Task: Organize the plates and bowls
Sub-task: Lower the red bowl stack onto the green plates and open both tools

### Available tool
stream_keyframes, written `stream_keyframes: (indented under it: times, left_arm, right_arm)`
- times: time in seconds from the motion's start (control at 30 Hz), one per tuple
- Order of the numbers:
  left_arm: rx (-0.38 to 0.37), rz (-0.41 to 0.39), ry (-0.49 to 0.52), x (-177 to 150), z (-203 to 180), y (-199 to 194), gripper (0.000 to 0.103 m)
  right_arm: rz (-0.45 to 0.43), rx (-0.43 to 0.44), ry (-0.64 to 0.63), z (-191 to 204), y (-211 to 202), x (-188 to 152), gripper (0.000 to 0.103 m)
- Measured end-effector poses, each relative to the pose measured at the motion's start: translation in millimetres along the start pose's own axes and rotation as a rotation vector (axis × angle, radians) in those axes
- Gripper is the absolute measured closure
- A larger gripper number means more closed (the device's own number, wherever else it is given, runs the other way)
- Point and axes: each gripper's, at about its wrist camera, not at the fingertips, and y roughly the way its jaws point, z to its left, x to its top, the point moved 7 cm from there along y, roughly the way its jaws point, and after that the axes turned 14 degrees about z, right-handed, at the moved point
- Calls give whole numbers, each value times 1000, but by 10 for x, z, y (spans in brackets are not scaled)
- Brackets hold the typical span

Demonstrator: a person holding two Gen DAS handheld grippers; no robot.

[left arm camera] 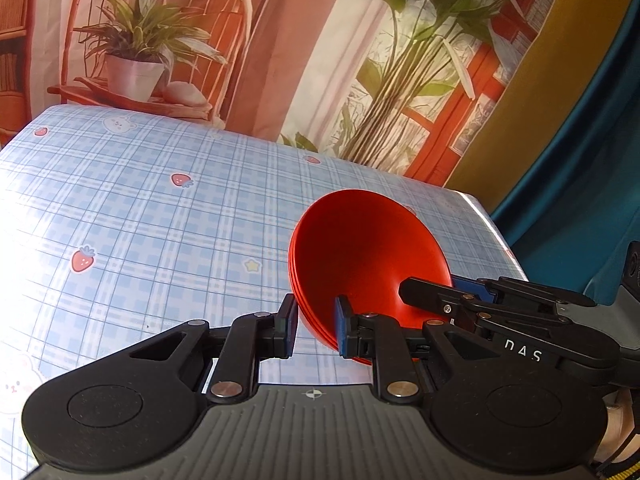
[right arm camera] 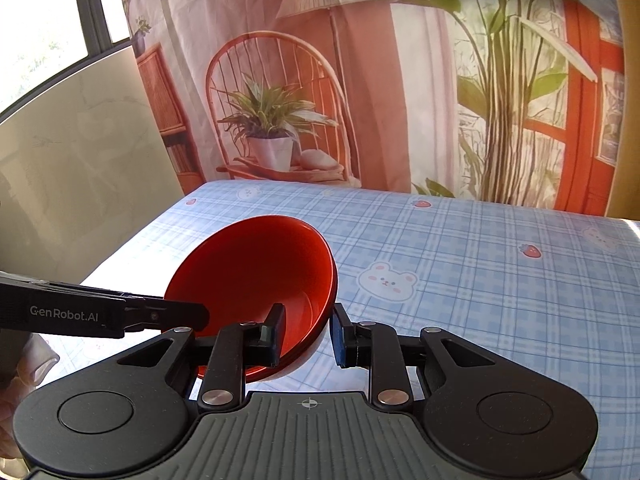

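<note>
A stack of red plates [left arm camera: 362, 256], nested and tilted up on edge, is held above the blue checked tablecloth [left arm camera: 140, 208]. My left gripper [left arm camera: 317, 326] is shut on its near rim, one pad inside and one outside. My right gripper [right arm camera: 307, 334] is shut on the rim of the same stack [right arm camera: 260, 276] from the other side. Each gripper shows in the other's view, the right one [left arm camera: 460, 300] at the stack's right, the left one [right arm camera: 120, 314] at its left.
The tablecloth [right arm camera: 480, 280] carries strawberry and bear prints. The table's far edge meets a printed backdrop [left arm camera: 280, 60] of a chair and plants. The right table edge [left arm camera: 500, 236] borders a teal curtain. A pale wall and window [right arm camera: 60, 100] stand to the left.
</note>
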Motion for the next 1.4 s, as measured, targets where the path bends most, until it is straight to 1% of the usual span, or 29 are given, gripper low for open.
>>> stream_keyframes:
  times: [0.13, 0.37, 0.53, 0.67, 0.77, 1.1, 1.4]
  left_arm:
    - [-15, 19, 46, -98, -241, -2, 82]
    - [-41, 79, 109, -287, -591, 127, 81]
    - [-53, 122, 142, -426, -754, 245, 81]
    - [-60, 163, 145, -532, -777, 347, 81]
    - [-50, 183, 146, -593, -769, 396, 81]
    - [-36, 204, 143, -611, -736, 434, 81]
    - [-36, 195, 139, -590, -709, 395, 79]
  right_arm:
    - [-26, -6, 34, -162, -231, -171, 80]
    - [-55, -25, 122, -447, -543, -506, 80]
    - [-54, -40, 177, -624, -637, -720, 80]
    - [-31, -38, 201, -701, -631, -895, 80]
    - [-13, -33, 213, -711, -584, -992, 80]
    - [9, -20, 222, -712, -494, -1029, 80]
    - [21, -17, 215, -693, -449, -1019, 80]
